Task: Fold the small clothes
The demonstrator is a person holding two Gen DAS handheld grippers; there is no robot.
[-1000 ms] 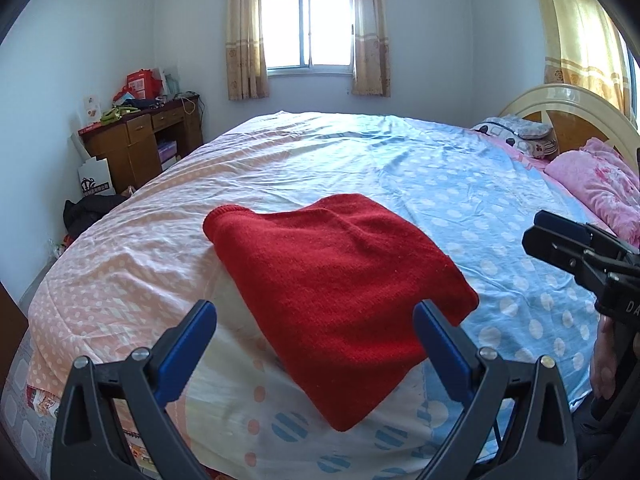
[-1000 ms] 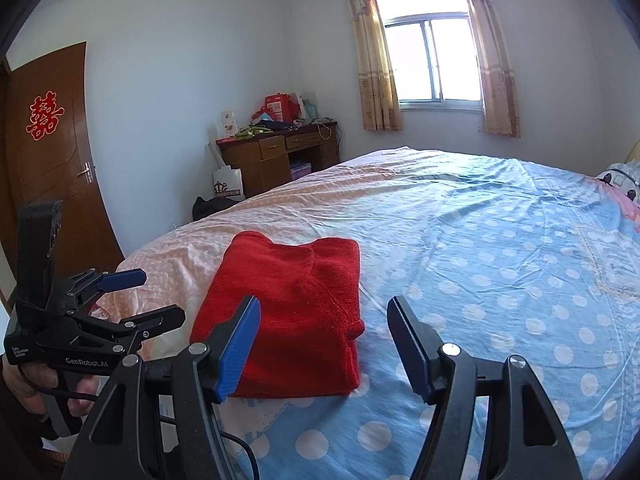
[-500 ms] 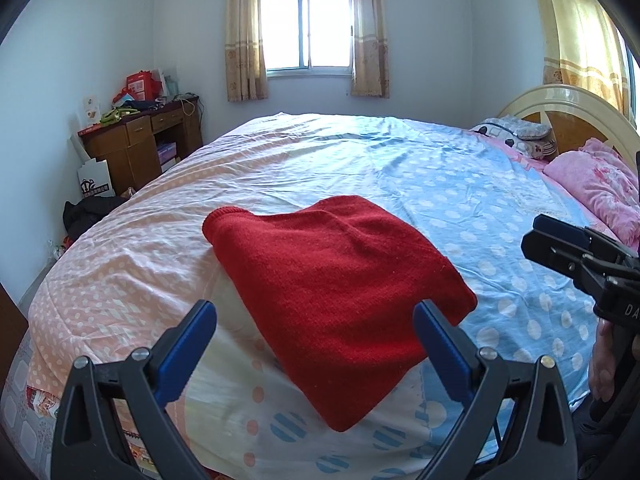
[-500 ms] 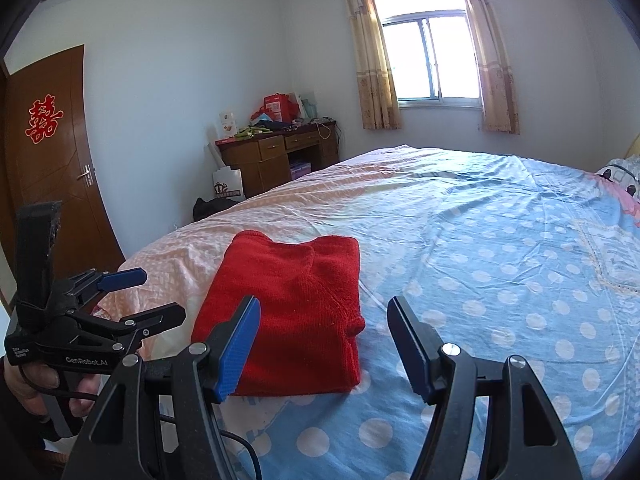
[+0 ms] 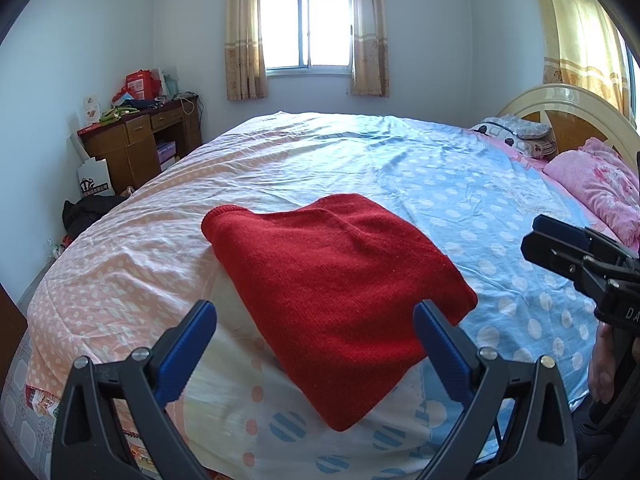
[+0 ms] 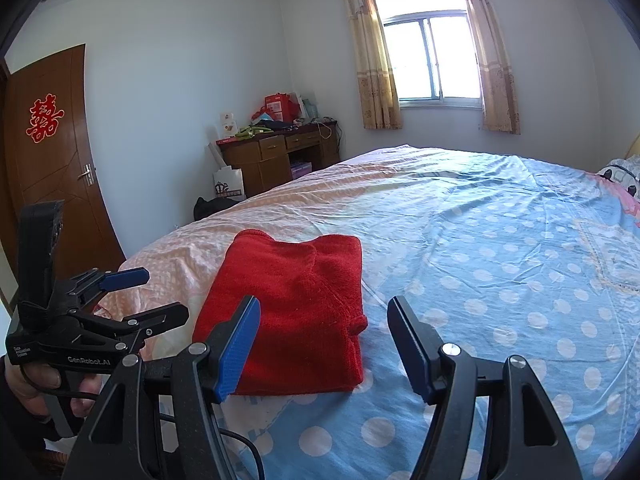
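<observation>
red sweater (image 5: 336,280) lies folded on bed (image 5: 440,184), beyond open left gripper (image 5: 316,332)

Bright daylight from the overexposed window (image 5: 307,28); edges fisheye-bent.

Red sweater (image 5: 332,276) on bed (image 5: 400,168)

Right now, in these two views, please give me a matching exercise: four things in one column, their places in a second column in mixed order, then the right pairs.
Things:
1. red sweater
2. wooden desk
3. pink pillow
4. red paper cutting

Places:
A. on the brown door
B. folded, on the bedspread near its edge
C. by the headboard
D. against the wall beside the window

Pairs: 1-B, 2-D, 3-C, 4-A
</observation>
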